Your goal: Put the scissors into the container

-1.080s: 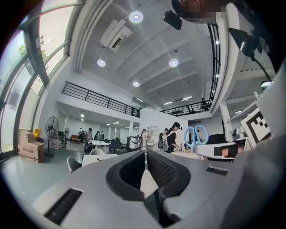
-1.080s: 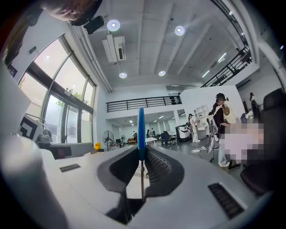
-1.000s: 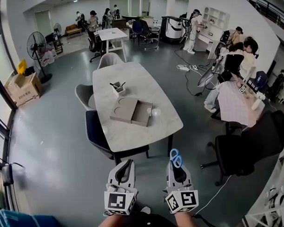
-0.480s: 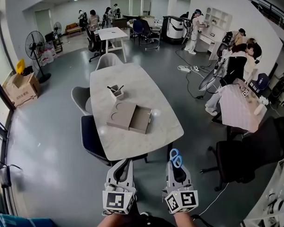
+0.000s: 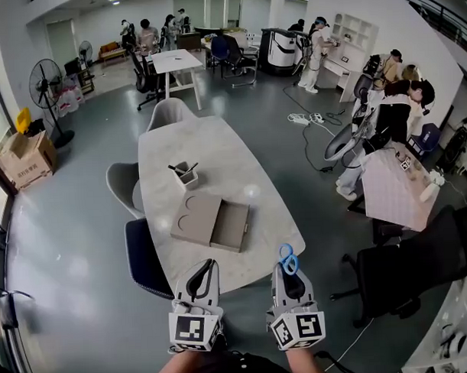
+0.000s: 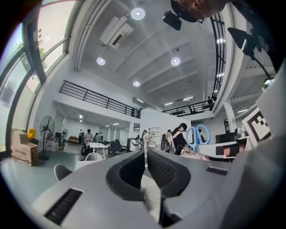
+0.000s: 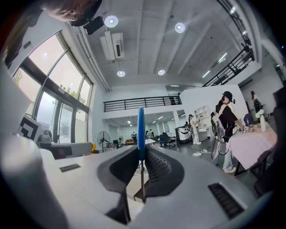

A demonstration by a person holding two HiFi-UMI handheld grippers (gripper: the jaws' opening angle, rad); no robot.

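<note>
My right gripper (image 5: 287,267) is shut on a pair of scissors (image 5: 288,258) with blue handles that stick up past the jaw tips. In the right gripper view the scissors (image 7: 141,134) stand edge-on between the jaws of that gripper (image 7: 141,153), the metal blade running down between the pads. My left gripper (image 5: 206,268) is shut and holds nothing; in its own view the left gripper (image 6: 145,153) has its jaws meeting, with the scissors (image 6: 198,136) to the right. Both grippers hover at the near end of a marble table (image 5: 217,156). A small square container (image 5: 186,176) with dark pens stands mid-table.
A flat grey box (image 5: 212,221) with two round cut-outs lies on the table between me and the container. Chairs (image 5: 120,180) line the table's left side, one dark chair (image 5: 146,257) close to my left gripper. A black office chair (image 5: 408,260) and several people are at the right.
The table has drawn nearer and now lies just ahead of both grippers. The grippers keep their pose, and the scissors stay in the right one.
</note>
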